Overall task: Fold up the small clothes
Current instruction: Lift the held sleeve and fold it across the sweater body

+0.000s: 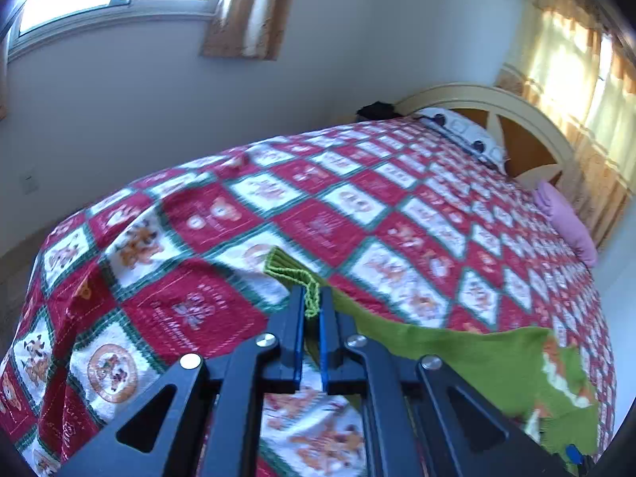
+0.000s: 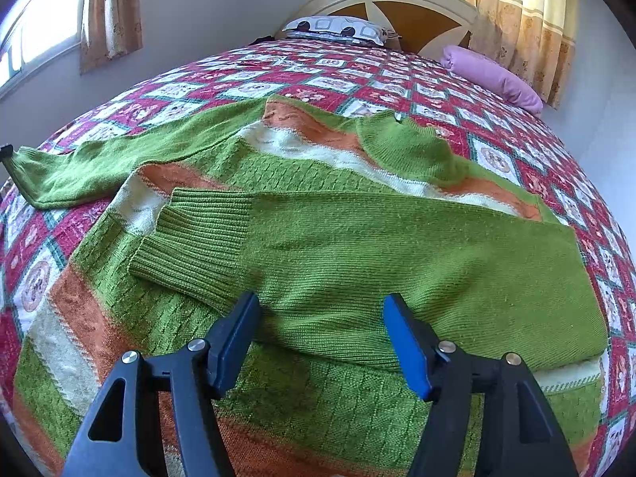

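Observation:
A small green knit sweater (image 2: 326, 175) with orange and white stripes lies spread on the bed. One sleeve (image 2: 357, 262) is folded across its body. The other sleeve (image 2: 91, 167) stretches out to the left. My left gripper (image 1: 312, 306) is shut on that sleeve's ribbed cuff (image 1: 292, 270) and holds it just above the quilt; the sleeve trails down to the right (image 1: 457, 351). My right gripper (image 2: 320, 326) is open and empty, low over the folded sleeve near the sweater's front. The left gripper's tip shows at the far left of the right wrist view (image 2: 6, 151).
The bed is covered by a red, white and green patchwork quilt (image 1: 318, 214). A patterned pillow (image 2: 338, 30) and a rolled pink cloth (image 2: 493, 75) lie by the headboard (image 2: 397, 4). Walls, windows and curtains surround the bed.

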### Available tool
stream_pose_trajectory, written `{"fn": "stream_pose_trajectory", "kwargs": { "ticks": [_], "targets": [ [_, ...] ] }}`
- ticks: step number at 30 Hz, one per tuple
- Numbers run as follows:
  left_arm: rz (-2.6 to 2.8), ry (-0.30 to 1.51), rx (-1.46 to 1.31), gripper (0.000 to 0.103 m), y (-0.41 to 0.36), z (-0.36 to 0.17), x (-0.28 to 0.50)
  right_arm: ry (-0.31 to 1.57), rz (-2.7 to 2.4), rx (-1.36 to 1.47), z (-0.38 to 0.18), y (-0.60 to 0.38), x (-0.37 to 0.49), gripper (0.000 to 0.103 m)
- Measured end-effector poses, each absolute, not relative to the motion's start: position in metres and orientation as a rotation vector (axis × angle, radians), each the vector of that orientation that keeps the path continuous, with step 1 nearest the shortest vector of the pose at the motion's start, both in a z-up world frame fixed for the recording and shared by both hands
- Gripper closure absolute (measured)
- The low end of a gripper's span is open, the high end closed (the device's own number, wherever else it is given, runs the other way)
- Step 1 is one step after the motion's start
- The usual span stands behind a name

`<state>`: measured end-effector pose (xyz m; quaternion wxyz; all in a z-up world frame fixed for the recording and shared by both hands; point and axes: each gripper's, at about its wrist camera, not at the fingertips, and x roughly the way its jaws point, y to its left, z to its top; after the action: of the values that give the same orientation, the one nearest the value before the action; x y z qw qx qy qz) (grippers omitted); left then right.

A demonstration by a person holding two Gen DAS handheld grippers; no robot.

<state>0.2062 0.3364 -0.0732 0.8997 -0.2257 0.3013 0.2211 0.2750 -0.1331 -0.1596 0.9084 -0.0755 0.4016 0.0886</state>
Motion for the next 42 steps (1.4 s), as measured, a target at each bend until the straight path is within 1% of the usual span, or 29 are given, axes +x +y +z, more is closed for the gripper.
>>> {"fn": "stream_pose_trajectory", "kwargs": {
  "ticks": [3, 13, 21, 33, 42],
  "targets": [
    [0.417, 0.598, -0.443, 0.097, 0.322, -0.052, 0.209, 0.831, 0.196, -0.113, -0.153, -0.14, 0.272, 0.034],
    [0.267, 0.505, -0.39, 0.097, 0.258, 0.017, 0.222, 0.734, 0.205, -0.115, -0.109, -0.165, 0.241, 0.033],
    [0.163, 0.46, -0.337, 0.097, 0.196, 0.054, 0.243, 0.717, 0.177, -0.101, -0.101, -0.199, 0.217, 0.032],
    [0.032, 0.451, -0.286, 0.097, 0.104, 0.076, 0.272, 0.711, 0.15, -0.062, -0.105, -0.244, 0.187, 0.032],
    [-0.079, 0.491, -0.255, 0.097, 0.023, 0.069, 0.293, 0.71, 0.128, -0.027, -0.117, -0.269, 0.176, 0.032]
  ]
}}
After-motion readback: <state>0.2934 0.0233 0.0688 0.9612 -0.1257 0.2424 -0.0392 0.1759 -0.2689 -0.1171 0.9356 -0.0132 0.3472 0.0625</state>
